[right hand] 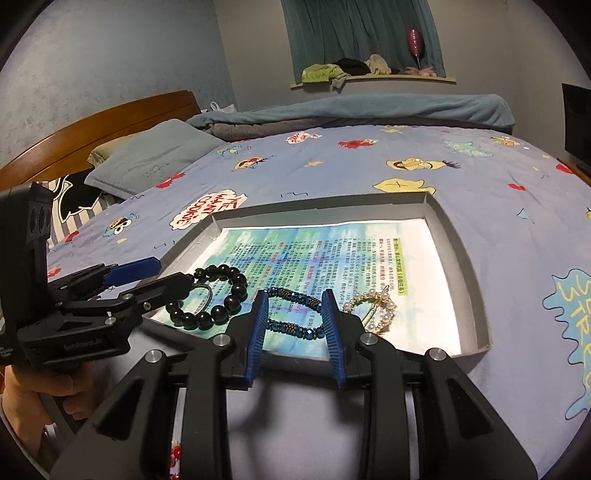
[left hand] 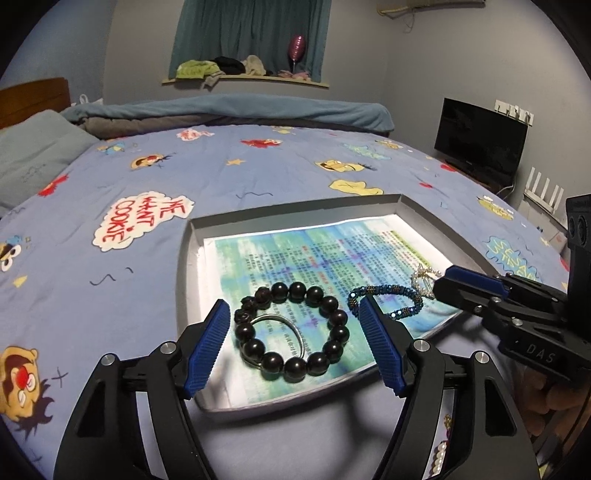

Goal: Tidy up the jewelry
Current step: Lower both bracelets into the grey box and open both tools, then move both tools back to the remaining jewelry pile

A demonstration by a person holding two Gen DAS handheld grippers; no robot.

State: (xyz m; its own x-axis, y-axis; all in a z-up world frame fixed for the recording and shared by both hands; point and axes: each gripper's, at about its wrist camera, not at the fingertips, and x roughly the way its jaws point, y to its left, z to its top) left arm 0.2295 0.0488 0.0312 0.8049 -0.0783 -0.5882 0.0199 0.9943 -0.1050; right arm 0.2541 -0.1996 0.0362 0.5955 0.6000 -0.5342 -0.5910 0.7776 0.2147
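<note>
A shallow grey tray (left hand: 192, 258) lies on the bed (left hand: 110, 177), on a blue cartoon-print sheet, and a printed paper sheet (left hand: 295, 247) lines its floor. Three pieces of jewelry rest on that paper near the tray's front edge. The dark bead bracelet (left hand: 291, 328) lies flat toward the left, with a thin silver ring (left hand: 275, 334) of metal lying inside its loop. Just right of it sits the blue beaded bracelet (right hand: 293, 310), and right of that again the pearl and gold piece (right hand: 373, 306), close beside the blue one. The left hand-held gripper (left hand: 291, 332) hangs over the dark bead bracelet with its blue pads spread wide, one on each side of the loop and clear of the beads, so it grips nothing. The right hand-held gripper (right hand: 295, 325) stands over the blue beaded bracelet with its jaws parted more narrowly; the bracelet lies between the pads, and the pads do not press on it as far as I can see. In the right wrist view a hand (right hand: 29, 398) shows at the lower left, wrapped round the handle of the left tool. Beyond the tray a grey pillow (right hand: 155, 158) lies by the wooden headboard (right hand: 92, 129), a rolled blue blanket (right hand: 369, 107) runs along the far edge of the bed, and clothes are heaped on the window ledge (right hand: 369, 79) under a teal curtain (right hand: 362, 33)
</note>
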